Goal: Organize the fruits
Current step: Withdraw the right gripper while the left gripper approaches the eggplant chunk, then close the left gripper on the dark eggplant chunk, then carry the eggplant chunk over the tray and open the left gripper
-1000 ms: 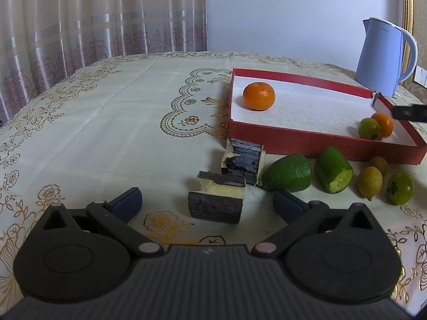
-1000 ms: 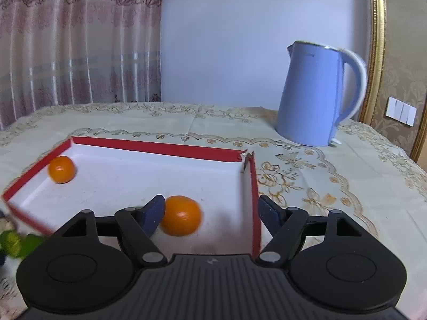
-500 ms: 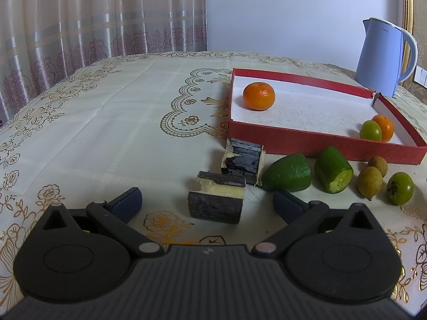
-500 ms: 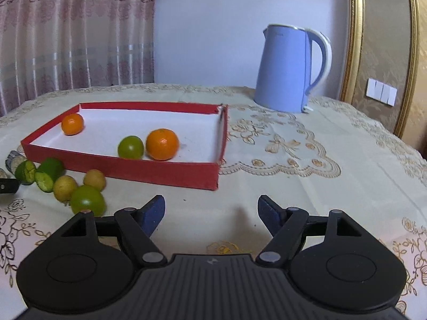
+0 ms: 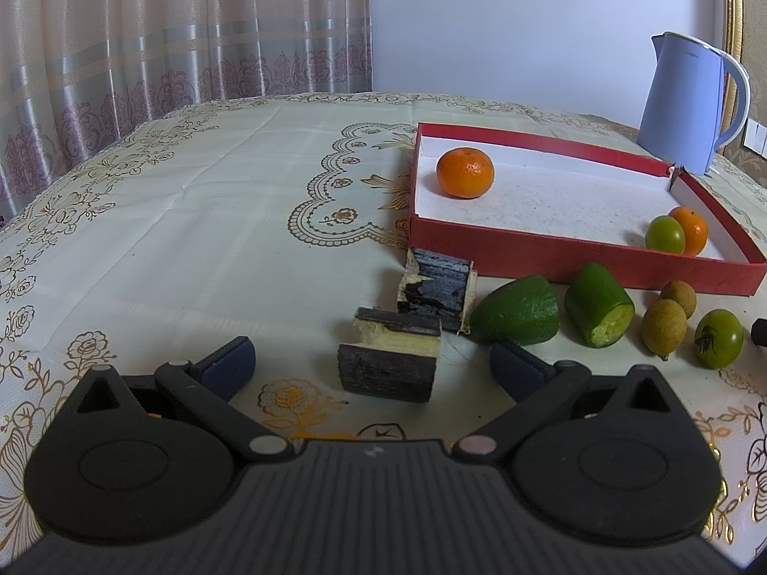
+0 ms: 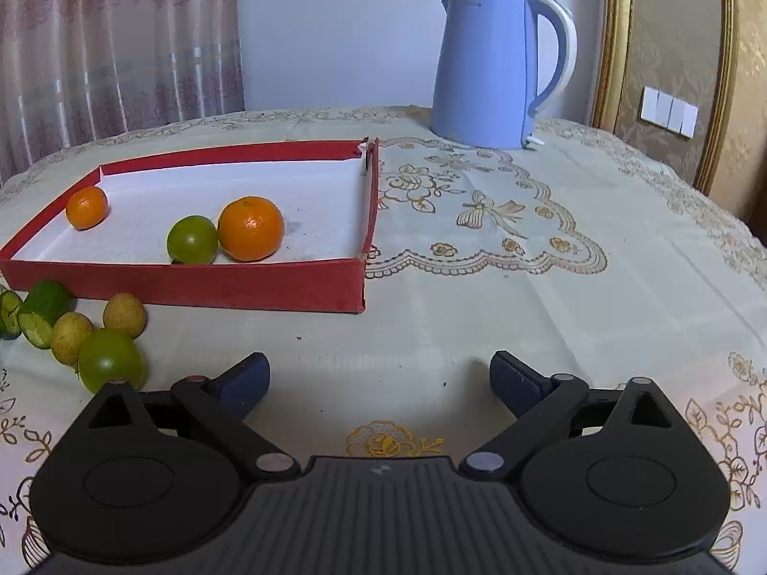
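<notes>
A red tray holds an orange at its far left, and a second orange touching a green fruit. On the cloth before the tray lie two green cucumber pieces, two yellow-brown fruits and a green fruit. My left gripper is open and empty, with a dark block between its fingers. My right gripper is open and empty over bare cloth.
A second dark block stands by the tray's near left corner. A blue kettle stands behind the tray at the right. The patterned tablecloth stretches left and right of the tray. Curtains hang behind.
My right gripper has pulled back out of the tray to the cloth in front of it, leaving the orange next to the green fruit. My left gripper has not moved.
</notes>
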Action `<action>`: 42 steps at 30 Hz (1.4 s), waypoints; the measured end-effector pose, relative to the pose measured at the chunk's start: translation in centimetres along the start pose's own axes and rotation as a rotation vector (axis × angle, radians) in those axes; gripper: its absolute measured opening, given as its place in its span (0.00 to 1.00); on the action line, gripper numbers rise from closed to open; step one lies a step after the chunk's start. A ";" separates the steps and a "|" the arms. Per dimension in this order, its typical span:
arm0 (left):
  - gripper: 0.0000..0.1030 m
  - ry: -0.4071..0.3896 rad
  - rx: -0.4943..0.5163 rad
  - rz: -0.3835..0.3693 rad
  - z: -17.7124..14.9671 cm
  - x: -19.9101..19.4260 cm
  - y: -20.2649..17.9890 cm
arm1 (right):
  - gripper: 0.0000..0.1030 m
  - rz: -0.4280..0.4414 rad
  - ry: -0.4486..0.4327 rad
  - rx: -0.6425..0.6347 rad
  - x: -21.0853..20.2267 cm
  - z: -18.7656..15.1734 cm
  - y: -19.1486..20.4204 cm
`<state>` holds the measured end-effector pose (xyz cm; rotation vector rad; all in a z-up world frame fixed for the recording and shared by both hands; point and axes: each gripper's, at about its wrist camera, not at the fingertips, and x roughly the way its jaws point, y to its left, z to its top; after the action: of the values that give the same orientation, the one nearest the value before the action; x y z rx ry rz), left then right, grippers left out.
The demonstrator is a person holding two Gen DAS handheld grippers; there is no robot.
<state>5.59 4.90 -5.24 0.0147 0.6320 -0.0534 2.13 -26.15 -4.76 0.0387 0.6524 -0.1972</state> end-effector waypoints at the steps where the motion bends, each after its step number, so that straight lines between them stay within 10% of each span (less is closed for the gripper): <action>1: 1.00 0.000 0.000 0.000 0.0 0.0 0.0 | 0.97 0.001 0.002 0.002 0.0 0.0 -0.1; 10: 1.00 -0.010 0.024 -0.016 -0.2 -0.1 -0.1 | 0.99 0.009 0.013 0.018 0.2 0.0 -0.4; 26: 0.33 -0.090 0.059 -0.044 -0.9 -1.5 -0.3 | 0.99 0.011 0.013 0.022 0.2 0.0 -0.5; 42: 0.32 -0.118 0.043 -0.064 0.7 -3.2 -0.3 | 0.99 0.011 0.013 0.022 0.2 0.0 -0.5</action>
<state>3.42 4.74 -2.84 0.0331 0.5130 -0.1286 2.16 -26.67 -4.89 0.0648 0.6624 -0.1937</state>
